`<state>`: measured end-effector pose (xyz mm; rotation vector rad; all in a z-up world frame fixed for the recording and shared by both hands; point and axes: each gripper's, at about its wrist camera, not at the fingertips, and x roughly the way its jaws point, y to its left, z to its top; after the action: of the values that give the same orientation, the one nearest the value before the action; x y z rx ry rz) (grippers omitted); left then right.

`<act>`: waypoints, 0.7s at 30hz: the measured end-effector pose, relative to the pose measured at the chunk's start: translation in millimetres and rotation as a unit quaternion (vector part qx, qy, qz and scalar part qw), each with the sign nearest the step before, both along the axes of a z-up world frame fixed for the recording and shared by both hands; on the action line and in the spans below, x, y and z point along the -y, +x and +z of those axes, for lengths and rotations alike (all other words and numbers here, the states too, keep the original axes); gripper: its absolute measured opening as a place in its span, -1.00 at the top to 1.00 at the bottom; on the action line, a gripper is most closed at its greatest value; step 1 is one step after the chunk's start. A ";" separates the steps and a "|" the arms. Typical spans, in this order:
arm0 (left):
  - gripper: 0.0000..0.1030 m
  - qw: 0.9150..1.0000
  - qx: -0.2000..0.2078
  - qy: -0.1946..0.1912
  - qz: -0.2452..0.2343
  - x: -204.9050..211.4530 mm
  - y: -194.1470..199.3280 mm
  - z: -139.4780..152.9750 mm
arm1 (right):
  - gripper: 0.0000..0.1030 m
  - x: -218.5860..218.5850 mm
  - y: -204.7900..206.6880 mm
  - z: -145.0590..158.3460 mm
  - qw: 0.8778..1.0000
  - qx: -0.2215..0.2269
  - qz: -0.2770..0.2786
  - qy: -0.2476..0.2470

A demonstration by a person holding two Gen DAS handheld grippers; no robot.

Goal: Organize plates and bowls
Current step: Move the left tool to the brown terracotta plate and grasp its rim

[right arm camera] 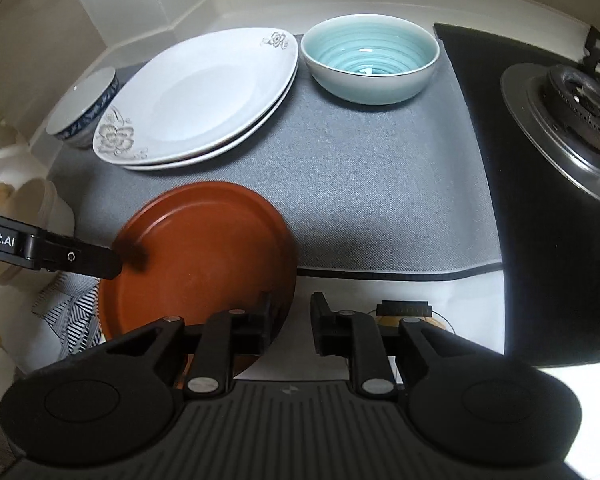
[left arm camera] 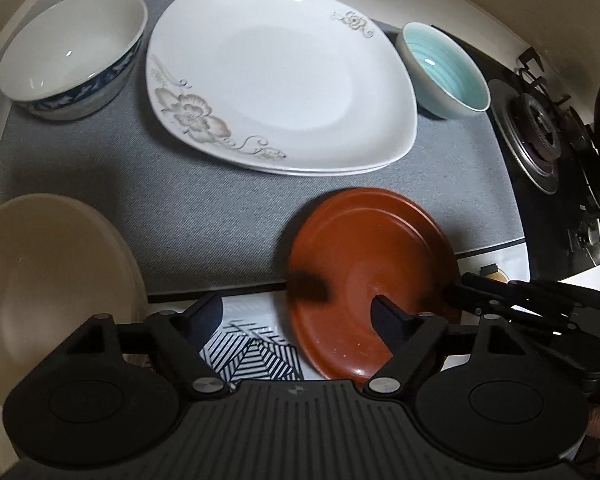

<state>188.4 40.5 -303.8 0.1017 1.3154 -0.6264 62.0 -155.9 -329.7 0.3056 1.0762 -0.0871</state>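
A brown plate (left arm camera: 364,248) lies at the near edge of the grey mat (left arm camera: 204,216), partly over a striped cloth (left arm camera: 256,356). My left gripper (left arm camera: 294,314) stands wide open above its near left part, pressing on nothing. One of its fingers (right arm camera: 96,260) reaches over the plate's left rim in the right wrist view. My right gripper (right arm camera: 292,314) is at the brown plate's (right arm camera: 204,256) near right rim, jaws a narrow gap apart, left finger over the rim, no pad pressing. Two stacked white floral plates (left arm camera: 276,80) lie behind.
A blue-patterned white bowl (left arm camera: 72,52) stands at the back left and a teal bowl (right arm camera: 370,58) at the back right. Cream dishes (left arm camera: 48,280) are stacked at the near left. A gas burner (right arm camera: 572,104) on a black hob borders the mat's right side.
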 end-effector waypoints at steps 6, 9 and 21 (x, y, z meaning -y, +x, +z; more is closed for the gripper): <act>0.24 0.998 0.038 0.045 -0.027 11.4 -6.9 -7.4 | 0.20 -2.4 1.3 -1.4 1.000 0.006 0.002 0.002; 0.51 0.998 0.032 0.046 -0.021 9.3 -6.0 -11.3 | 0.32 -3.8 -0.5 -0.7 1.000 0.015 -0.014 -0.002; 0.68 0.999 0.013 0.035 -0.019 8.2 -7.0 -8.4 | 0.73 -16.5 1.0 -1.0 1.000 0.016 0.019 -0.019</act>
<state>181.4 32.4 -312.2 0.1910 1.3120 -0.6096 63.1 -139.4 -330.7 0.2514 1.0472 -0.0673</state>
